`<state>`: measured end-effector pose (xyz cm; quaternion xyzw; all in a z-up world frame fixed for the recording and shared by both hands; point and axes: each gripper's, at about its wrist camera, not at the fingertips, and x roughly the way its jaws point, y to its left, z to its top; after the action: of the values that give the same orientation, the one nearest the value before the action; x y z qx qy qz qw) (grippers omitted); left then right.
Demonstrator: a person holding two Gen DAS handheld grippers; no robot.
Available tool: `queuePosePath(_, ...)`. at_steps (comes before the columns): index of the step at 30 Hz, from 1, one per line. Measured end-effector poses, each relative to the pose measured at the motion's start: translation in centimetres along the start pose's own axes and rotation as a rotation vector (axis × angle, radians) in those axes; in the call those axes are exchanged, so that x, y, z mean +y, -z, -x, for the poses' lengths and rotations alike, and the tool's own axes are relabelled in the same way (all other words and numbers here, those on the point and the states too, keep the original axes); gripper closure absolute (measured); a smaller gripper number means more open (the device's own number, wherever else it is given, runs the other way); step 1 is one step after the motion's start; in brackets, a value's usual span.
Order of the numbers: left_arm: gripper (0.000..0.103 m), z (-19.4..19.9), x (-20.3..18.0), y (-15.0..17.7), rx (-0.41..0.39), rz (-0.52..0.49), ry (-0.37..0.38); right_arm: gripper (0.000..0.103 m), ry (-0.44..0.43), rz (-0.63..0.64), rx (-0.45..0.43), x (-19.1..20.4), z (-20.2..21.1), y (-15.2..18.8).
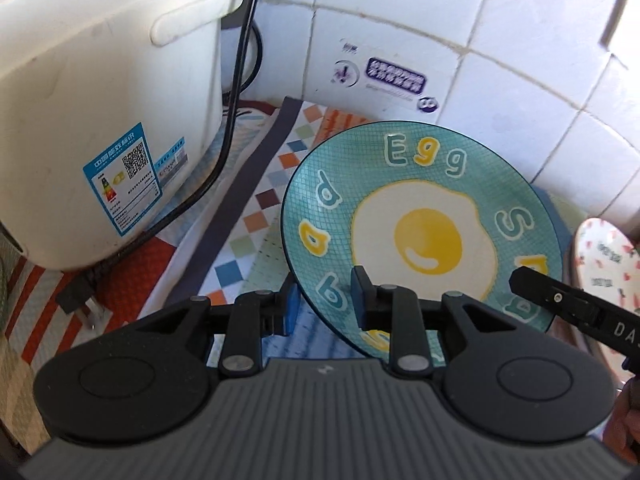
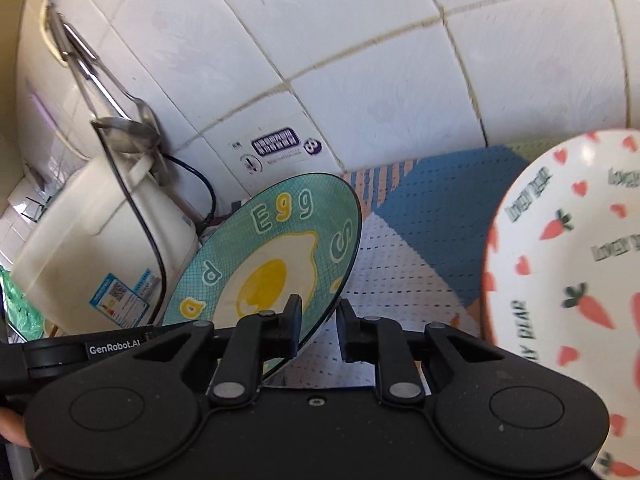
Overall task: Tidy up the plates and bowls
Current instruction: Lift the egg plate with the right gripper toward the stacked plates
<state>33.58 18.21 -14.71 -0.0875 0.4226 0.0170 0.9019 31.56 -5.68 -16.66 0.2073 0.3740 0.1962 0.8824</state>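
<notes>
Kitchen corner with 2 plates, seen from both wrist cameras. At centre, teal egg plate (image 1: pixel 424 240), printed with a fried egg and the letters "Egg", tilted and raised over the chequered mat (image 1: pixel 256 208), face turned toward the cameras, near edge lowest in the left wrist view. Left gripper (image 1: pixel 326 300) narrow and clamped on the near rim of that plate, 1 finger over the printed face, the other below the underside. Right gripper (image 2: pixel 318 320) likewise narrow, straddling the right-hand rim with 1 finger across the face and 1 outside the edge; contact of the pads with the rim not discernible. In the left wrist view, tip of the right gripper lying over the plate's right border. Right of the egg plate and apart from it, white carrot plate (image 2: pixel 560 280) with red hearts, carrots and "LOVELY DEAR" lettering, blurred; resting or propped, not discernible. Left of the egg plate, cream rice cooker (image 1: pixel 100 120) standing on the mat, black cord (image 1: pixel 236 92) hanging down its side. Behind everything, white tiled wall (image 1: pixel 440 20) bearing a purple sticker (image 1: pixel 394 76). Above the cooker in the right wrist view, metal ladle (image 2: pixel 124 132) hanging against the wall.
</notes>
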Motion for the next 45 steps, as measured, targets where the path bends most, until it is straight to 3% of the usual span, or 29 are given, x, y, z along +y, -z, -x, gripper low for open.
queuePosePath(15,0.078,5.8,-6.1,-0.6,-0.028,-0.052,0.072,0.08,0.02,0.047,-0.071,-1.2,7.7,-0.1)
queuePosePath(26,0.078,9.1,-10.8,1.2,-0.048,-0.09,0.149,0.08,0.038,0.049,-0.116,-3.5,14.0,-0.1)
queuePosePath(36,0.078,8.6,-13.7,2.7,0.01,-0.063,0.24,0.08,0.102,0.064,-0.137,-6.4,18.5,0.4)
queuePosePath(45,0.078,7.3,-16.5,3.9,0.065,-0.103,0.257,0.08,0.146,0.032,-0.12,-9.0,19.8,1.1)
